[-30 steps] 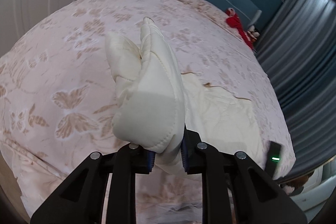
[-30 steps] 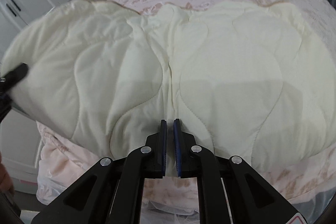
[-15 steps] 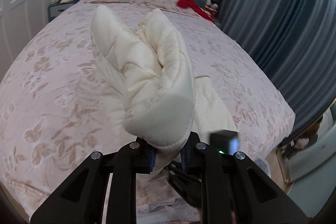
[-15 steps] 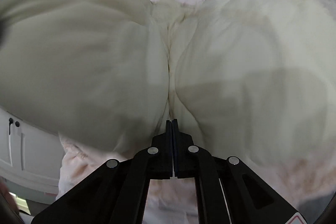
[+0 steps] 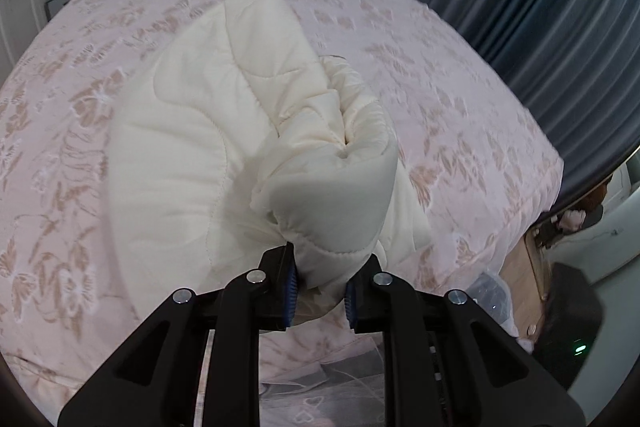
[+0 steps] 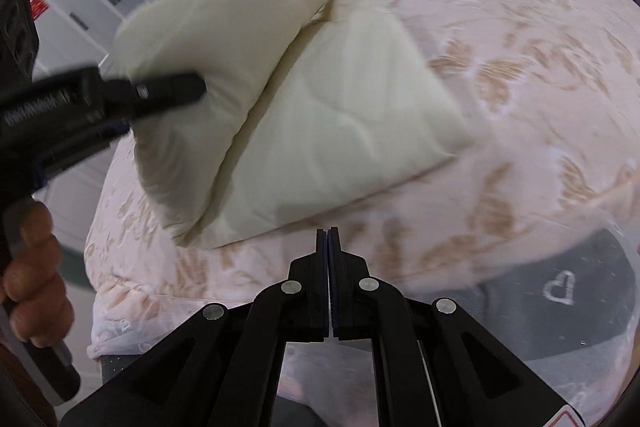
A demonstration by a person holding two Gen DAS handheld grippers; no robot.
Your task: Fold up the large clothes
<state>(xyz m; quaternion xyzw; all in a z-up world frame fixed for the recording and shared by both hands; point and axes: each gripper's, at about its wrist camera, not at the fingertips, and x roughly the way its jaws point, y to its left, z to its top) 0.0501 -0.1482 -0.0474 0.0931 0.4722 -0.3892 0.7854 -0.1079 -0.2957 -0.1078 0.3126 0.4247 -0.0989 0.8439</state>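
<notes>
One tool (image 5: 319,281) pinching cream quilt (image 5: 248,131)

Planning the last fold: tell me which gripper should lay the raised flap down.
Left. The left gripper already clamps the lifted flap of the quilted garment, so it likely only needs to lower it. The right gripper is shut on nothing, short of the garment's near edge over the bed.

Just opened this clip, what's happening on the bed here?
A person with a gripper in each hand is folding a cream quilted garment on a floral bed. The left gripper is clamped on a bunched edge, lifting that part over the rest, which lies flat. The right gripper is shut on nothing, just short of the garment's near edge.
</notes>
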